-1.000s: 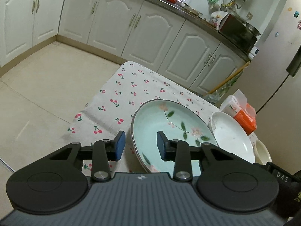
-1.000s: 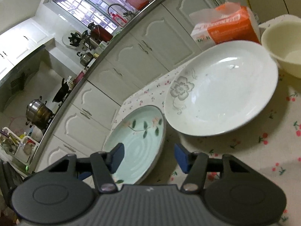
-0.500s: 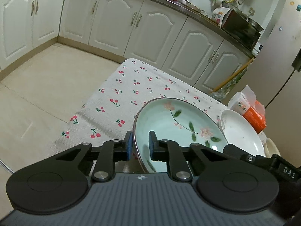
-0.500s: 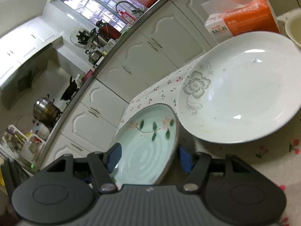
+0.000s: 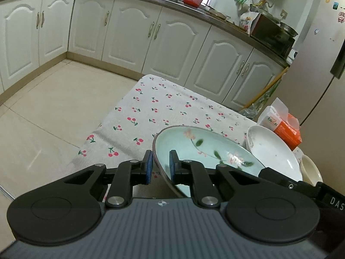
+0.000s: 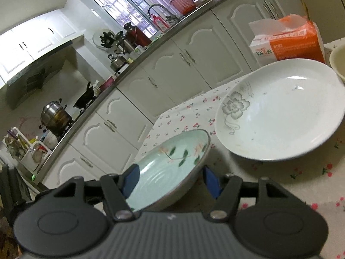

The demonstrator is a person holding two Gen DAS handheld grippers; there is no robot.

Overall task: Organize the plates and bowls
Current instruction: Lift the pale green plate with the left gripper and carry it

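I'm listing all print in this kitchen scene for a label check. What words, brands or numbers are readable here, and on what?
"KAI IN": tissue pack, orange and white; the middle character is unclear.
"DAS": right hand-held gripper body, cut off at the picture's edge.
Smaller print on the pack's orange side: too small to read.
Fridge stickers: too blurred.

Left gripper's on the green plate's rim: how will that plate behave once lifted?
The green plate looks like glazed ceramic, so probably stiff, breakable and slick. The left gripper pinches only one rim edge, so the far side may sag or pivot.
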